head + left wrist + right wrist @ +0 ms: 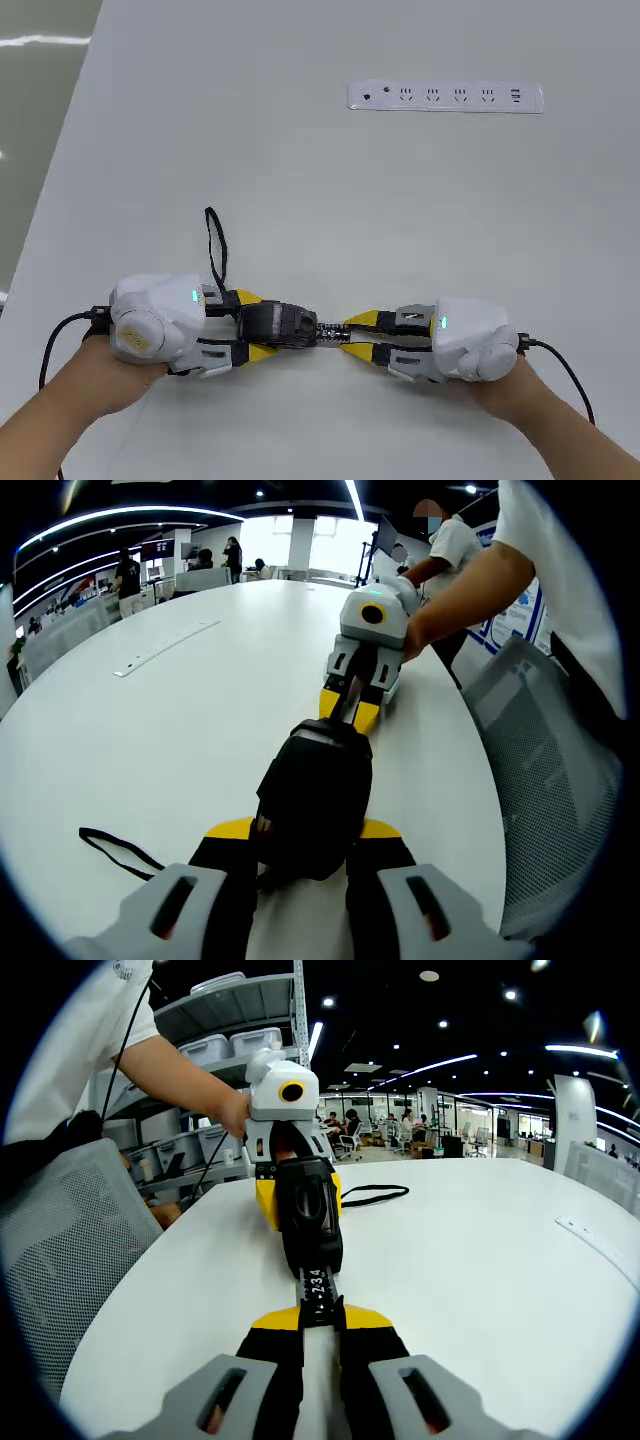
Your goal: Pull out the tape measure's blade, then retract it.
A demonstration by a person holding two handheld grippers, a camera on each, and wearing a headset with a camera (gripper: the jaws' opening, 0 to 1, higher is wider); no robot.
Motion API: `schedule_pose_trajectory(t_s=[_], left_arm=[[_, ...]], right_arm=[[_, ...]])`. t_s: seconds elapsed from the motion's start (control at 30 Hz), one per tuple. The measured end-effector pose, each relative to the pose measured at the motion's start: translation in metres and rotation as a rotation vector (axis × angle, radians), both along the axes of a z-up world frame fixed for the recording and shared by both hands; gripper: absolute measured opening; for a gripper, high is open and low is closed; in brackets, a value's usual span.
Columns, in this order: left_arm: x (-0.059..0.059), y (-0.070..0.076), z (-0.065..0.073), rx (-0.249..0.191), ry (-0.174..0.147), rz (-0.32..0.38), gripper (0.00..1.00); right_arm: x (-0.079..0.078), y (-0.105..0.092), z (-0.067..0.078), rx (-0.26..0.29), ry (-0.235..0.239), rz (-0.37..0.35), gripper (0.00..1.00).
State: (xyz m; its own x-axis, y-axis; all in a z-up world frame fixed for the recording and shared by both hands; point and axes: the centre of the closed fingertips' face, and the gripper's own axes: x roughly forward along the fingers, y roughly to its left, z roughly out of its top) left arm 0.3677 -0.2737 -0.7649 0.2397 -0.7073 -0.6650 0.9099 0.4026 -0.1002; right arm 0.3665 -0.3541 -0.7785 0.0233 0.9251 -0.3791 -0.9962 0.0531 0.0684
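We have the tape measure lying on the white table near its front edge, with its black case clamped between the yellow jaws of the left gripper; the left gripper view shows those jaws pressed against both sides of the case. The right gripper faces it head-on from the other side, jaws closed on the tip of the blade, where we can read printed numbers between the yellow tips. Only a short stretch of blade shows between case and right gripper, so we judge the pull-out as barely begun. What matters for the next move is the line they share: case, blade and both grippers sit on one axis running left to right across the table, the blade's mouth pointing toward the right gripper. We would draw the right gripper straight away to the right along that axis while the left keeps the case pinned; any sideways drift could twist or kink the blade. The case's black wrist strap trails away toward the back of the table, well apart from the power strip further back
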Motion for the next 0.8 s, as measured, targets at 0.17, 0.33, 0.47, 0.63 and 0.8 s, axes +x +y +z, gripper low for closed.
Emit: schedule_pose_trajectory(t_s=[0.17,0.33,0.47,0.63,0.8], left_arm=[[0.000,0.000,0.000,0.000,0.000,0.000,0.30],[0.000,0.000,0.000,0.001,0.001,0.001,0.30],[0.000,0.000,0.000,0.001,0.001,0.002,0.30],[-0.001,0.000,0.000,-0.001,0.001,0.003,0.30],[0.000,0.000,0.000,-0.002,0.001,0.004,0.30]], right_arm=[[0.000,-0.004,0.000,-0.001,0.003,0.000,0.11],[0.002,-0.010,0.001,-0.001,0.004,-0.003,0.11],[0.001,-0.013,0.000,-0.001,0.009,-0.002,0.11],[0.001,-0.016,0.000,-0.002,0.015,-0.001,0.10],[0.002,-0.020,0.000,-0.002,0.016,0.000,0.10]])
